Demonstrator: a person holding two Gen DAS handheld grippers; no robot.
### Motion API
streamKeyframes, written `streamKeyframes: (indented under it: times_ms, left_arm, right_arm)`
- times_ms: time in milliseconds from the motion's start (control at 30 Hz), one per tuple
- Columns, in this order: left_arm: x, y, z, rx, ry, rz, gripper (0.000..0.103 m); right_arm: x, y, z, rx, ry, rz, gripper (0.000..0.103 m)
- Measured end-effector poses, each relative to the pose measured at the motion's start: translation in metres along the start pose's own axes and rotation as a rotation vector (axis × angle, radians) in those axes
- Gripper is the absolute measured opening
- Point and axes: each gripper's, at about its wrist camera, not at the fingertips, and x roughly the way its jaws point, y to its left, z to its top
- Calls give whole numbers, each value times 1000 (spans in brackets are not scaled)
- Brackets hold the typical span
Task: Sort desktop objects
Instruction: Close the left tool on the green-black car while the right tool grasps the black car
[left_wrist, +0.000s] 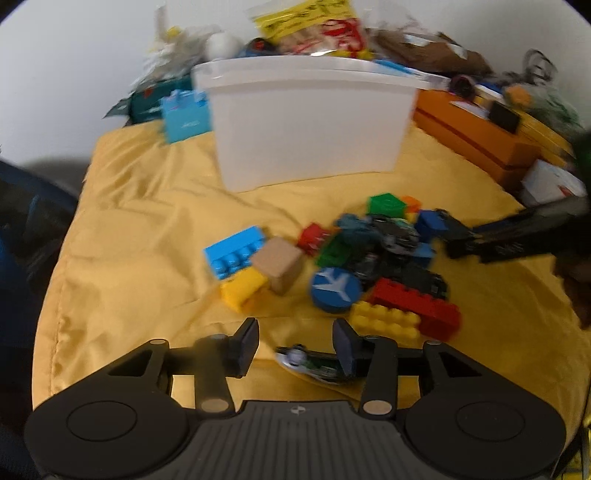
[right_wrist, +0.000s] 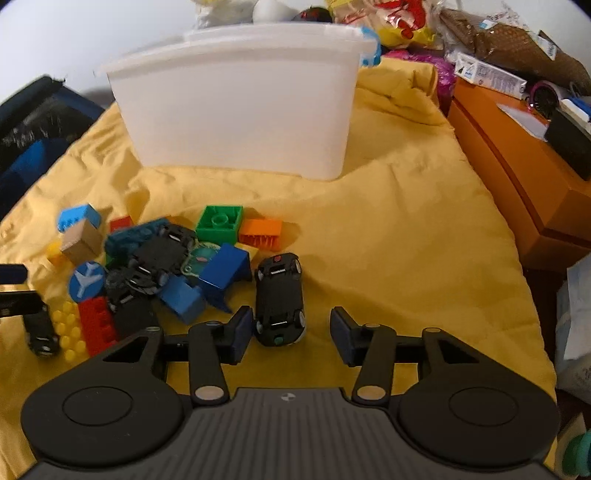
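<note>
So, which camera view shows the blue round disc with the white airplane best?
The left wrist view: the blue disc lies near the frame's middle, its airplane face turned to the camera, beside the red brick. The right wrist view shows the same disc small at the left edge, partly tucked into the toy pile.

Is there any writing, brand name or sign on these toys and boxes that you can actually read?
No words are readable.
Blue round disc: a white airplane sign, no letters.
Yellow packet behind the white bin: dark print, too blurred.
White carton on the orange box: print too small.
</note>
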Motion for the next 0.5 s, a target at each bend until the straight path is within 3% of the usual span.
streamKeyframes:
  times_ms: [133,233,500]
  left_arm:
    - [-2,-8,-6,-21,44,-29,53]
    - [-2,-12,-15,-39,52,-10,61]
    - [14,-18,-15,-64,78,-24,63]
  right_arm:
    - [-1,-2,-2,-14,-9,23,34]
    - [-3,-3,-4,-13,-11,29,34]
    - [-6,-1,-7,-5,-8,21,34]
